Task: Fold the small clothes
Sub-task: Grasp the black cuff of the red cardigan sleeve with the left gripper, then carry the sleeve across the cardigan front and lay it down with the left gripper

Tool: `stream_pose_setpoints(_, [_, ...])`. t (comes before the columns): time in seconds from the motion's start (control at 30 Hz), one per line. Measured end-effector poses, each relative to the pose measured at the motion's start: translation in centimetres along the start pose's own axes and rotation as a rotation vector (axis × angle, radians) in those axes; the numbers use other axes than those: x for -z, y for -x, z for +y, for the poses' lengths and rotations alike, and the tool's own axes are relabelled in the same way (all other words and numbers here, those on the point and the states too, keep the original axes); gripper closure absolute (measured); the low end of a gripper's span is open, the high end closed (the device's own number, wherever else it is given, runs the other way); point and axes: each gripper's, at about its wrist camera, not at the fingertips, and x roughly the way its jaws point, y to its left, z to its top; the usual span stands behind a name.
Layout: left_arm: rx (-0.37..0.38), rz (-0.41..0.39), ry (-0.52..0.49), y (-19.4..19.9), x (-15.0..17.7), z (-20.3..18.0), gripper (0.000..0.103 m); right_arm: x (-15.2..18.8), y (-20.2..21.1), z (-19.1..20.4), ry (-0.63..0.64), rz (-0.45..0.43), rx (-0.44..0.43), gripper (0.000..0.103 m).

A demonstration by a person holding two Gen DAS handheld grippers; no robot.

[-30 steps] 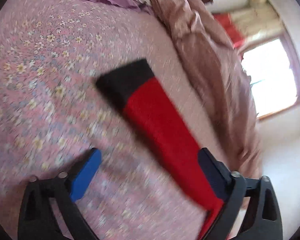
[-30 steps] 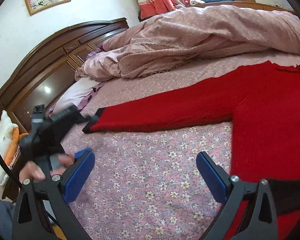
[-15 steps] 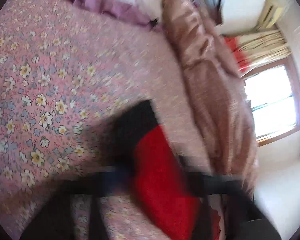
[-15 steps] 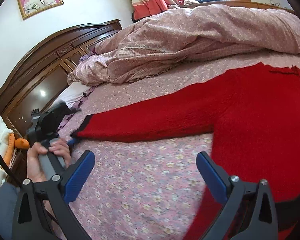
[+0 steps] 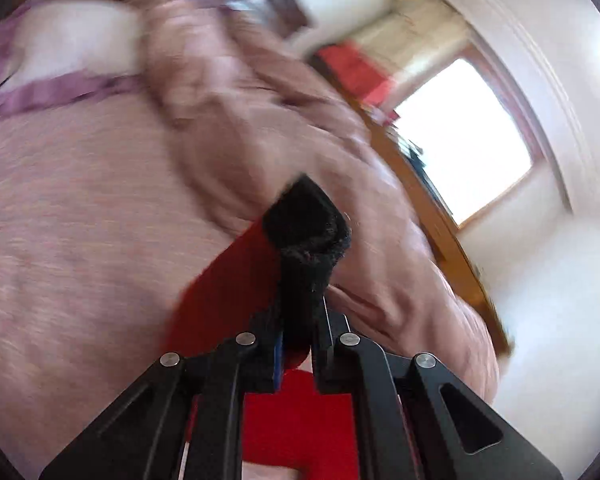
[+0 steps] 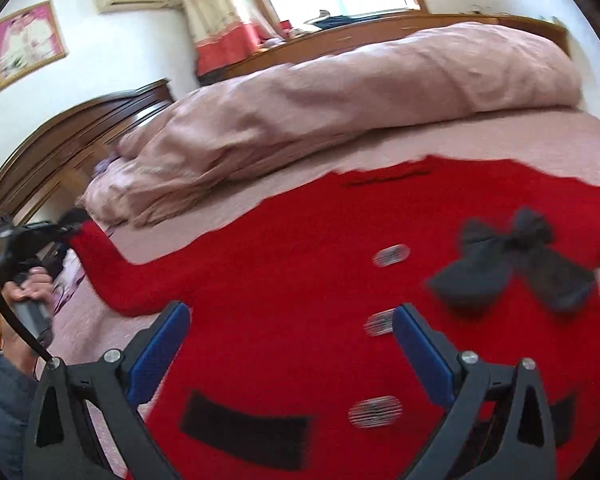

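Cardigan (image 6: 320, 280) flat under spread right claw (image 6: 292, 344) | left claw (image 5: 300, 344) pinching black cuff (image 5: 306, 236)

Cardigan (image 6: 300, 264): bright red knit. Cuff (image 5: 306, 236): black. Bow (image 6: 512, 260): black, sheer, lace-like. Pocket band (image 6: 244, 428): black. Buttons (image 6: 374, 410): pale, striped, blurred.
Right gripper (image 6: 288, 348): black frame, blue pads (image 6: 158, 354). Left gripper (image 5: 300, 340): black.
Quilt (image 6: 340, 108): dusty pink. Bedsheet (image 5: 80, 208): pink, pattern blurred. Pillow (image 5: 68, 48): pale, purple trim. Headboard (image 6: 72, 132): dark brown wood. Curtain (image 6: 220, 12): cream, red hem. Picture frame (image 6: 26, 42): gold, pink image.
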Motion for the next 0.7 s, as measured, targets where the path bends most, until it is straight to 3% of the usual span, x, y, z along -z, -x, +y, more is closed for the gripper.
stream_pose_setpoints(0.13, [0.088,0.072,-0.174,-2.5,5.4,-9.8,0.101,-2.7,2.4,-6.2,-0.032,-0.054,0.103,0.000])
stream_pose_setpoints(0.3, [0.169,0.182,-0.385,-7.6,15.0,-20.1,0.101,-5.6,4.0,-12.3,-0.200,-0.071,0.069,0.000])
stream_pose_setpoints(0.4, [0.205,0.258,-0.453,-10.0,21.4,-23.1,0.101,-6.9,5.1,-14.5,-0.220,-0.087,0.088,0.000])
stream_pose_setpoints(0.53, [0.182,0.358,-0.577,-12.3,29.0,-24.9,0.101,-7.4,5.9,-16.9,-0.264,-0.099,0.128,0.000])
stream_pose_setpoints(0.7, [0.146,0.365,-0.686,-12.6,32.8,-25.8,0.101,-6.9,5.8,-18.8,-0.307,-0.063,0.114,0.000])
